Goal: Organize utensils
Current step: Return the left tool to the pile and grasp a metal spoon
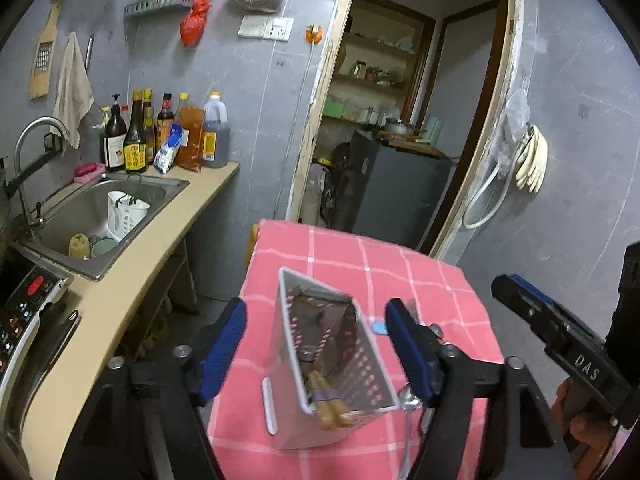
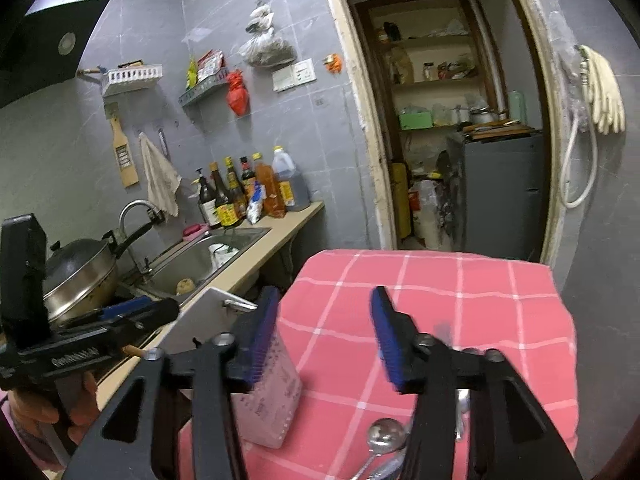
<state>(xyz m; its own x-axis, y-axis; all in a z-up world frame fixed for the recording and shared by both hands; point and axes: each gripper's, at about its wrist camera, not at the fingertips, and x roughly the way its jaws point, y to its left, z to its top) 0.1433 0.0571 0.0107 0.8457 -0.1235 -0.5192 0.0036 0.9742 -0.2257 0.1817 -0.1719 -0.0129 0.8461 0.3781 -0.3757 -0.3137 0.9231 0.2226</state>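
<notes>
A perforated metal utensil holder [image 1: 320, 364] stands on the pink checked tablecloth [image 1: 432, 292] with wooden chopsticks [image 1: 332, 404] inside. My left gripper [image 1: 316, 332] is open, its blue pads on either side of the holder and above it. In the right wrist view the holder [image 2: 268, 392] is at the lower left, partly behind my left finger. My right gripper [image 2: 324, 336] is open and empty above the cloth. Metal spoons [image 2: 384, 440] lie on the cloth below the right gripper, partly hidden. A spoon [image 1: 408, 412] also shows in the left wrist view.
A counter [image 1: 132, 280] with a sink [image 1: 100, 220] runs along the left; a white basket [image 1: 124, 212] stands in the sink. Sauce bottles [image 1: 160, 132] stand at the wall. A lidded pot [image 2: 80, 272] sits on the stove. An open doorway [image 1: 400, 120] lies behind the table.
</notes>
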